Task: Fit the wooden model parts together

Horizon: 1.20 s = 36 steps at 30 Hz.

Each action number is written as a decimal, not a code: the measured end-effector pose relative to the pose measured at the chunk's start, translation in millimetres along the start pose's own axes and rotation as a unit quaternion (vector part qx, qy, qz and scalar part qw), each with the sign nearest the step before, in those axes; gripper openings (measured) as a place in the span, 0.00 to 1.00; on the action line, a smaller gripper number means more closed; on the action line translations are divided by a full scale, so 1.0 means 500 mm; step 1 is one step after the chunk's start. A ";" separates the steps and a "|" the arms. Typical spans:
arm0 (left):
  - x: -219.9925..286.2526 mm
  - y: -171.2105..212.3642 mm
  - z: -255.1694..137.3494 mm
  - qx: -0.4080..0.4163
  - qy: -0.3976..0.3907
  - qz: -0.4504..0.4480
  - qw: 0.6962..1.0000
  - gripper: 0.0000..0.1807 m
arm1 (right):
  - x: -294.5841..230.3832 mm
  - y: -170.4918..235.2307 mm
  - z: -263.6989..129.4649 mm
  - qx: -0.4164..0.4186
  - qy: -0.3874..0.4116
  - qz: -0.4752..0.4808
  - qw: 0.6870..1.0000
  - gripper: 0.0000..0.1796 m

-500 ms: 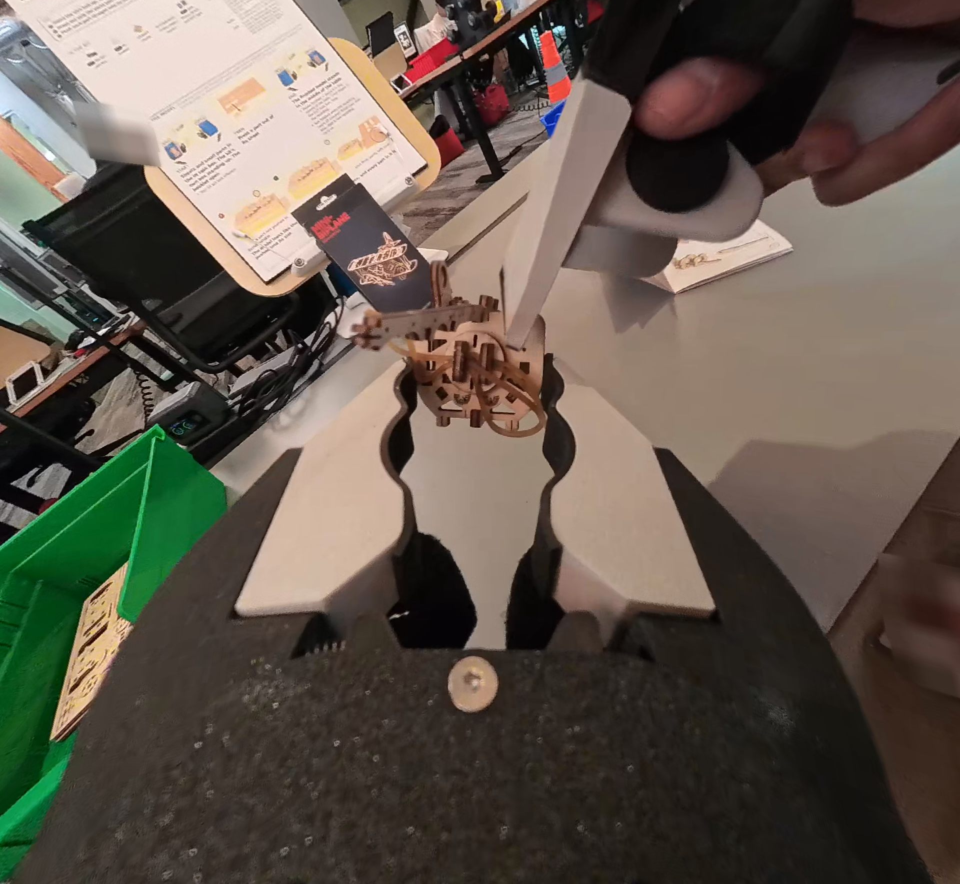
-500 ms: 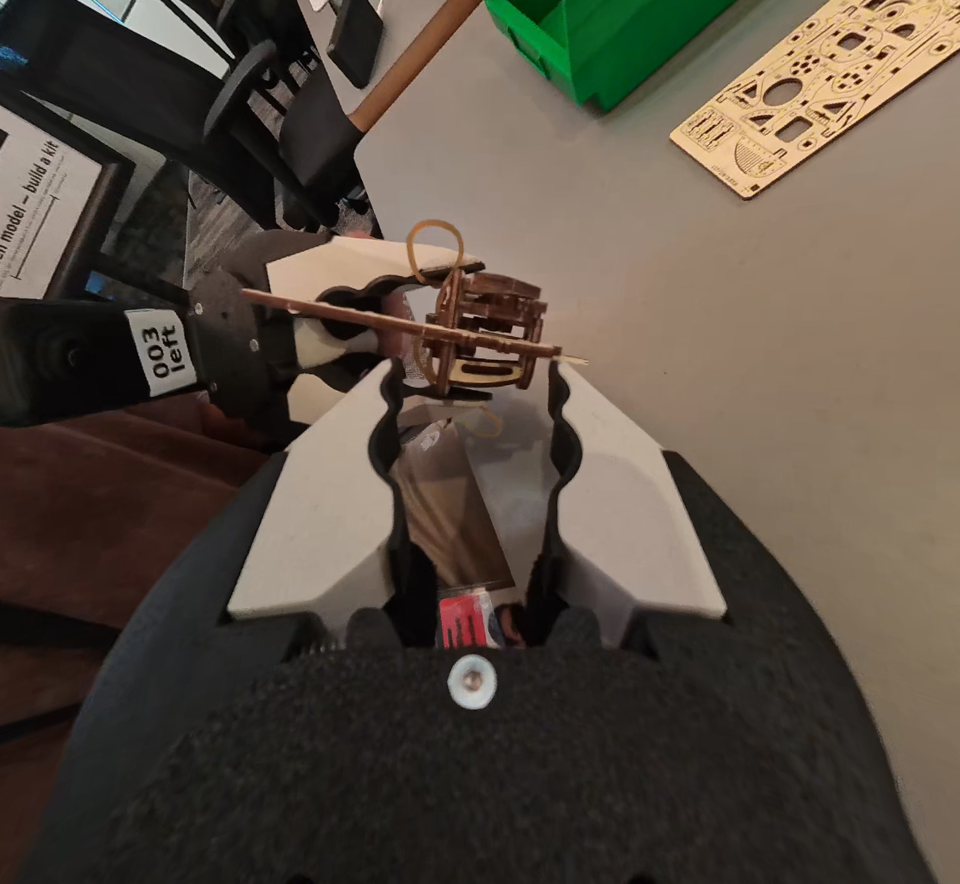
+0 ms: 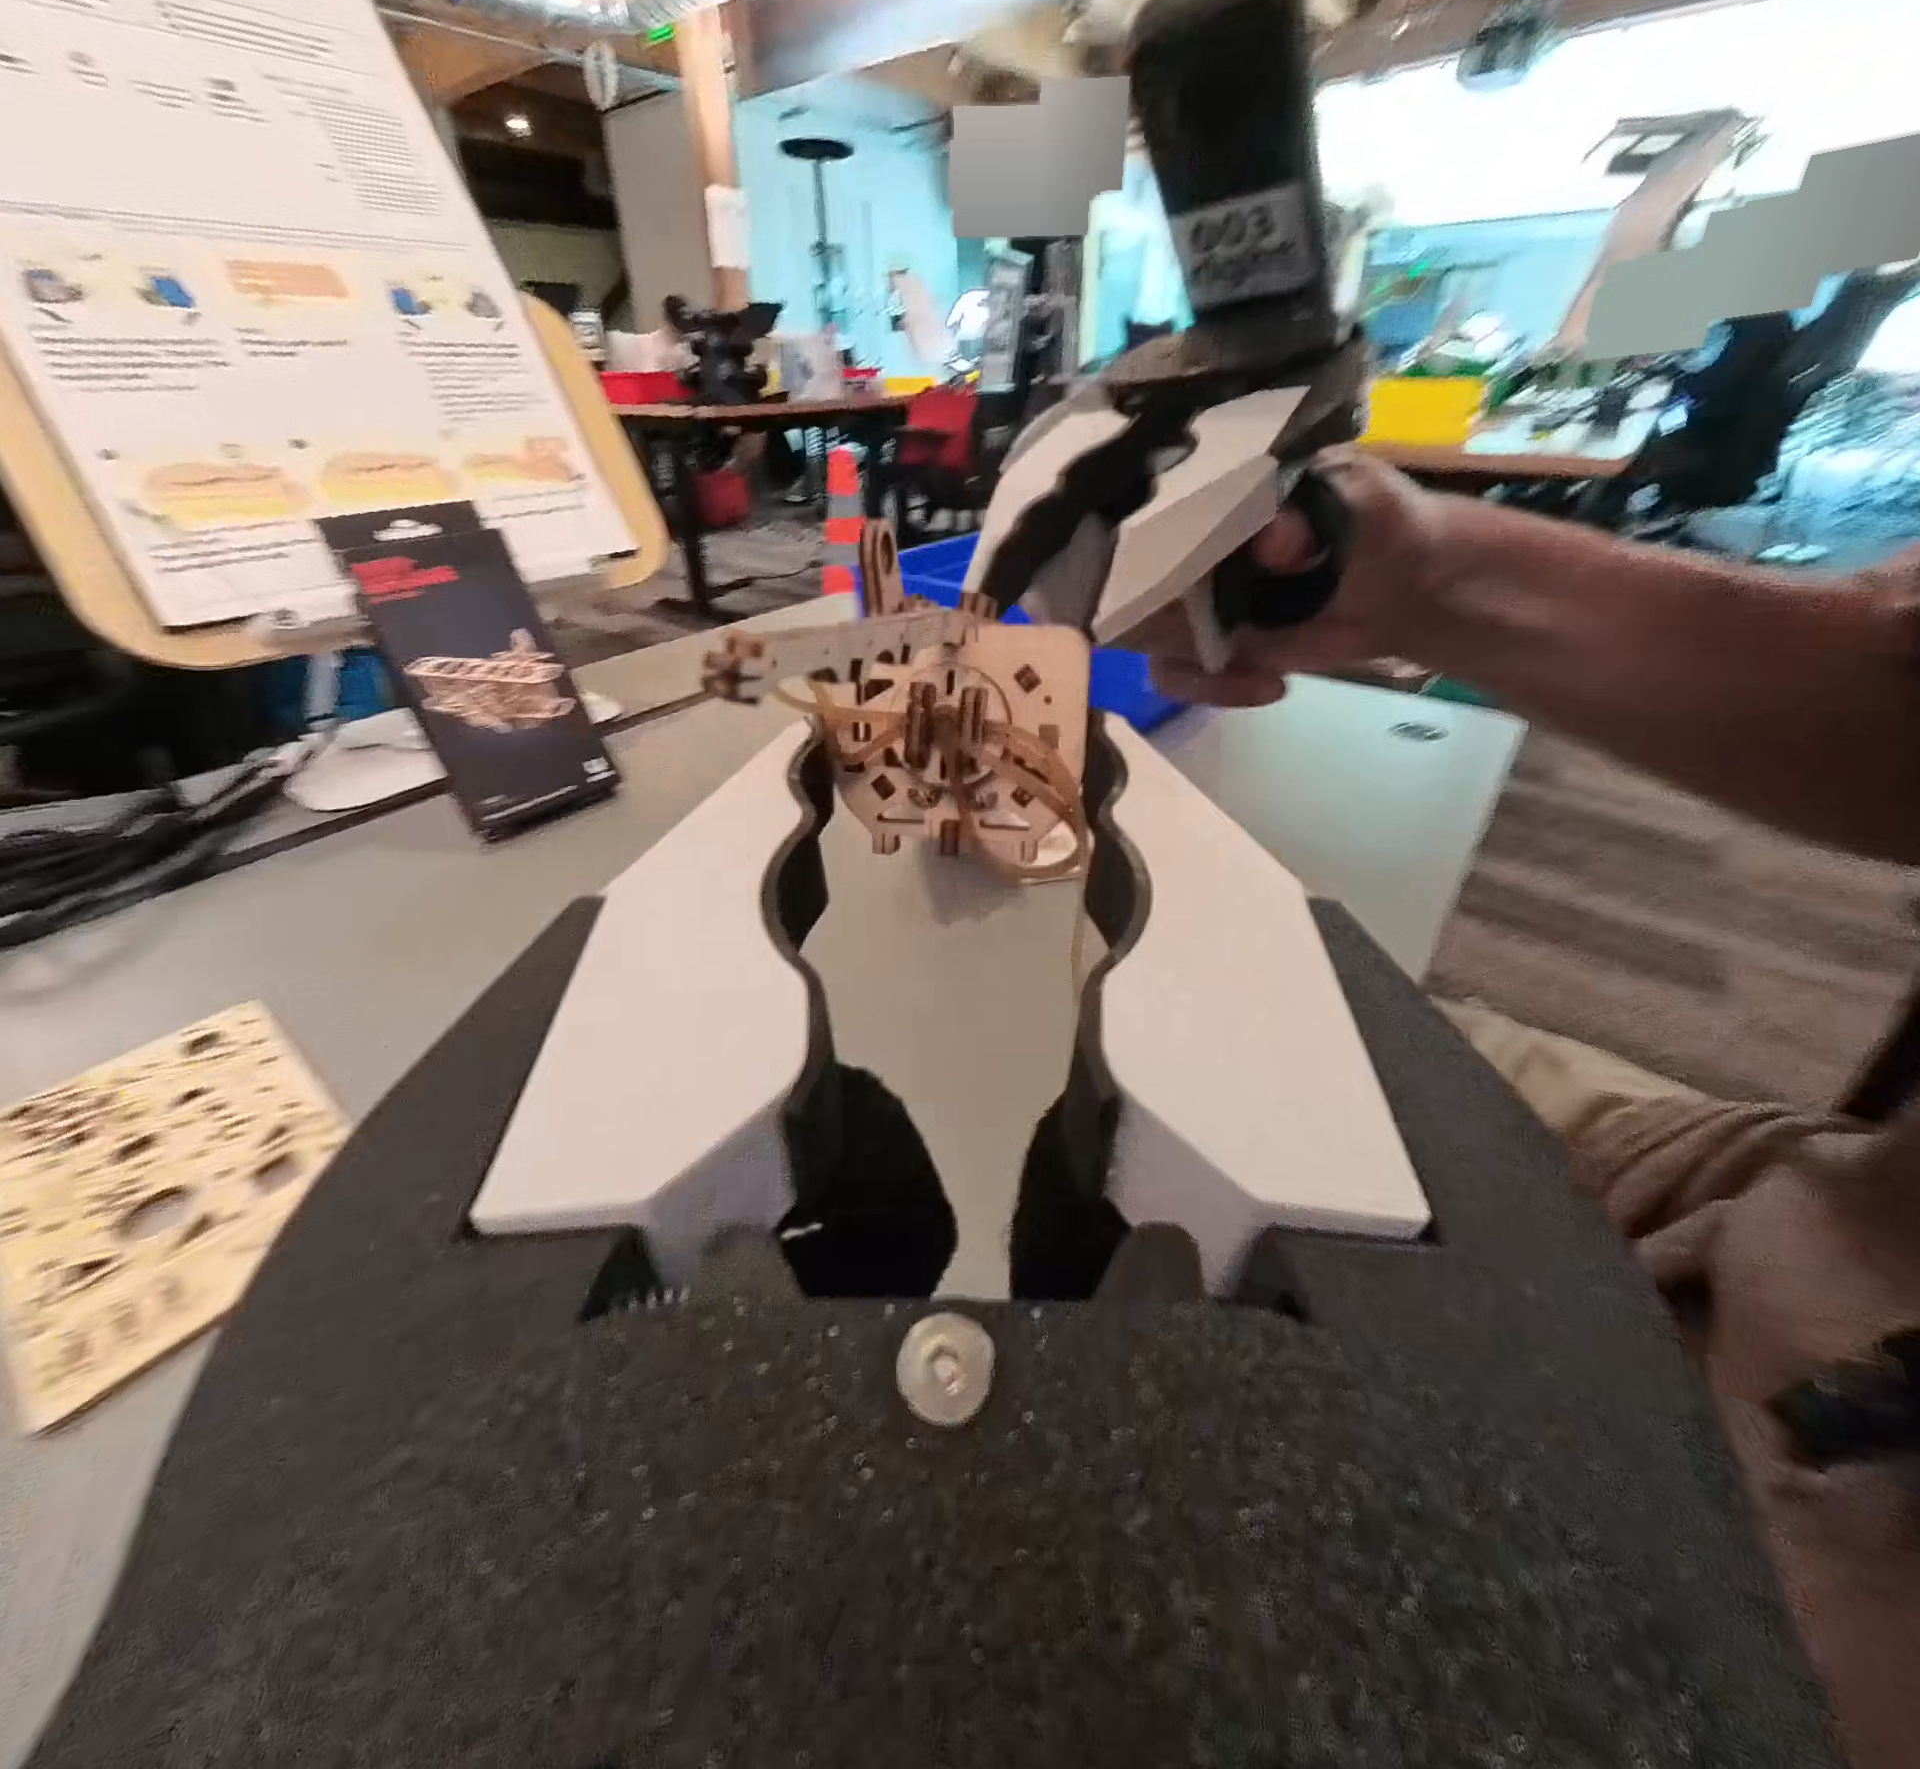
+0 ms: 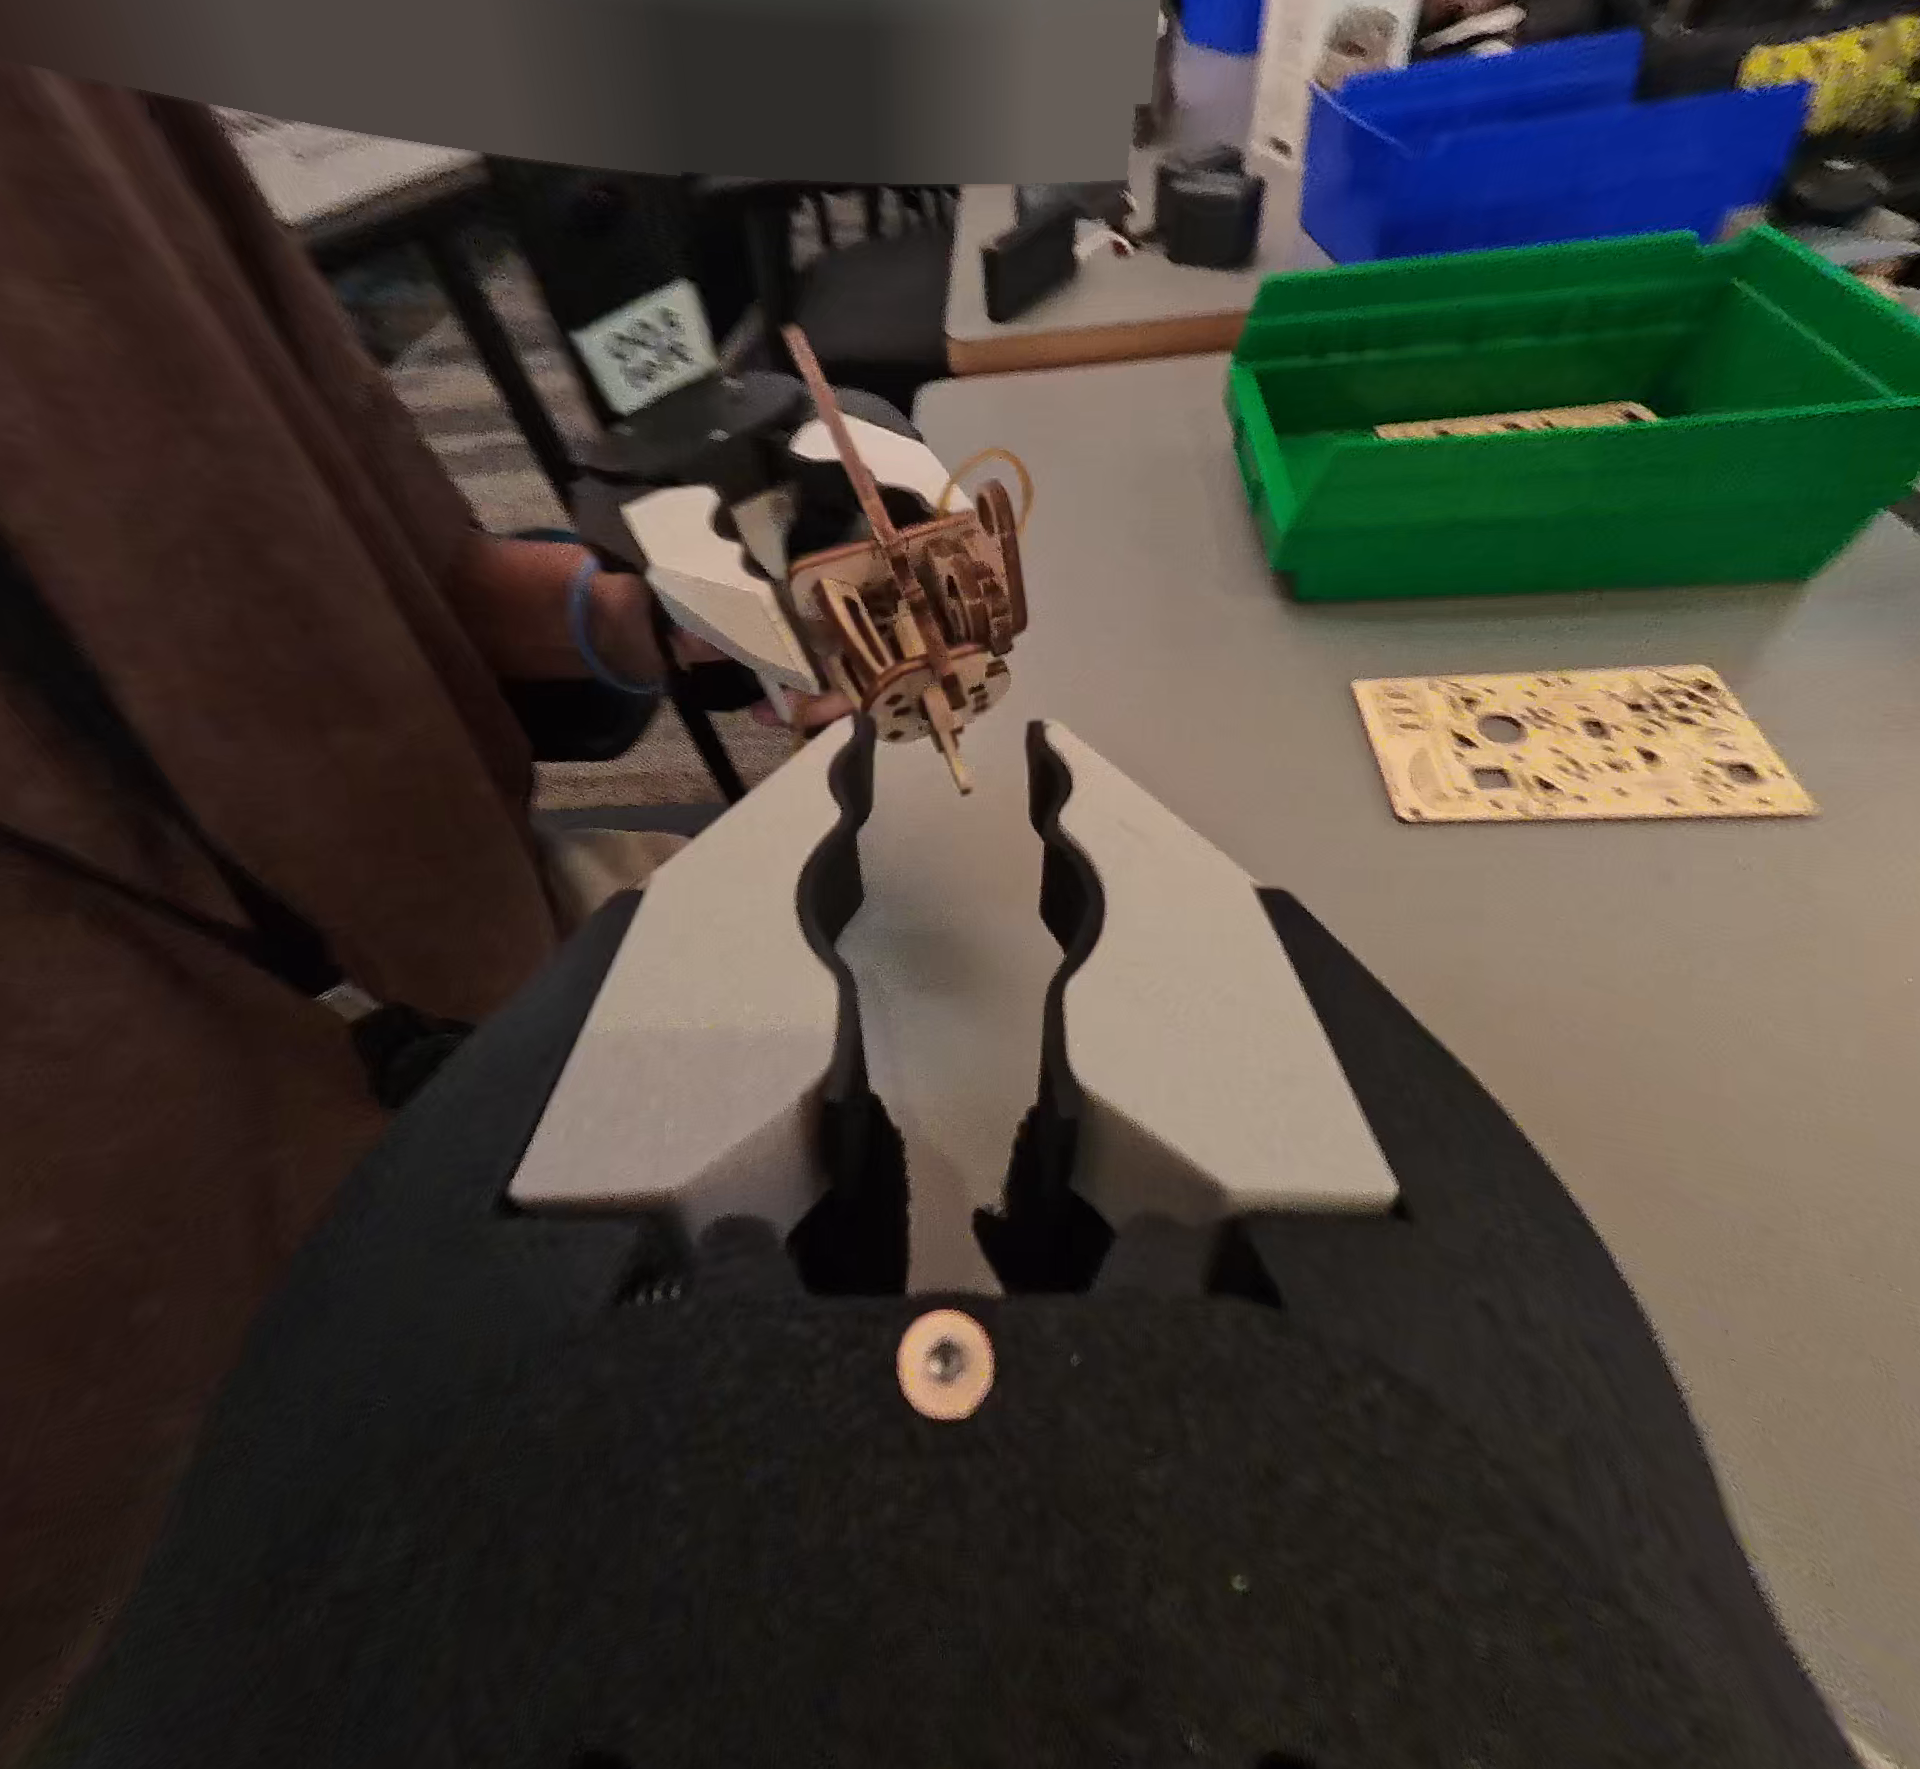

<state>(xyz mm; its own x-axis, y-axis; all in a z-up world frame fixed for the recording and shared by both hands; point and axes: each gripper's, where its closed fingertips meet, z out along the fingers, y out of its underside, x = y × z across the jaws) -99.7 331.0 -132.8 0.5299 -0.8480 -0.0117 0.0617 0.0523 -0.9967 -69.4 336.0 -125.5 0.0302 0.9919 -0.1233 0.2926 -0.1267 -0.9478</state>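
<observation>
The half-built wooden model (image 3: 956, 732) is a pale plate with small gears, a rubber band and a long thin strip (image 3: 831, 649) across its top. My left gripper (image 3: 956, 784) is shut on it and holds it above the grey table (image 3: 364, 940). In the right wrist view the model (image 4: 914, 628) hangs from the left gripper (image 4: 821, 639), just beyond my fingertips. My right gripper (image 4: 945, 743) is open with nothing between its fingers. In the left wrist view the right gripper (image 3: 1044, 613) points down just behind the model.
A flat sheet of wooden parts (image 4: 1579, 743) lies on the table; it also shows in the left wrist view (image 3: 135, 1189). A green bin (image 4: 1558, 514) holding another sheet stands behind it. An instruction board (image 3: 260, 265) and a black box (image 3: 478, 680) stand at the left. My right fingertips sit around 4 cm from my left ones.
The right gripper has drawn back off the model, and its fingers stand closer together. The left gripper has lifted and levelled out with the model still in it.
</observation>
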 end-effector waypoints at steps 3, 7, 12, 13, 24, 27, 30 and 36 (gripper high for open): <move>0.018 -0.010 -0.004 0.019 0.048 -0.043 0.998 0.25 | -0.021 -0.016 -0.008 0.033 -0.056 0.008 0.998 0.12; 0.024 -0.028 -0.007 0.042 0.079 -0.095 0.992 0.25 | -0.033 -0.028 0.000 0.063 -0.079 0.000 0.995 0.07; 0.024 -0.021 -0.001 0.032 0.079 -0.096 0.992 0.25 | -0.031 -0.025 0.009 0.071 -0.082 0.012 0.994 0.06; 0.025 -0.019 0.000 0.030 0.079 -0.096 0.992 0.25 | -0.030 -0.026 0.008 0.074 -0.082 0.013 0.994 0.06; 0.022 -0.010 0.004 0.018 0.073 -0.095 0.993 0.25 | -0.020 -0.023 0.008 0.076 -0.090 0.051 0.992 0.00; 0.022 -0.010 0.003 0.018 0.075 -0.096 0.992 0.25 | -0.020 -0.022 0.009 0.071 -0.097 0.067 0.990 0.00; 0.020 -0.006 0.003 0.014 0.074 -0.097 0.992 0.25 | -0.019 -0.025 0.009 0.071 -0.094 0.058 0.991 0.00; 0.017 -0.006 0.002 0.014 0.073 -0.103 0.992 0.25 | -0.024 -0.030 0.017 0.056 -0.082 0.026 0.995 0.05</move>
<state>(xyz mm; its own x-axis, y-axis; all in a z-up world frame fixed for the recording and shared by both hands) -94.7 324.2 -129.7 0.3761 -0.9091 0.1789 0.1803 -0.1176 -0.9766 -82.3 326.0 -112.6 -0.1158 0.9706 -0.2111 0.1854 -0.1877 -0.9646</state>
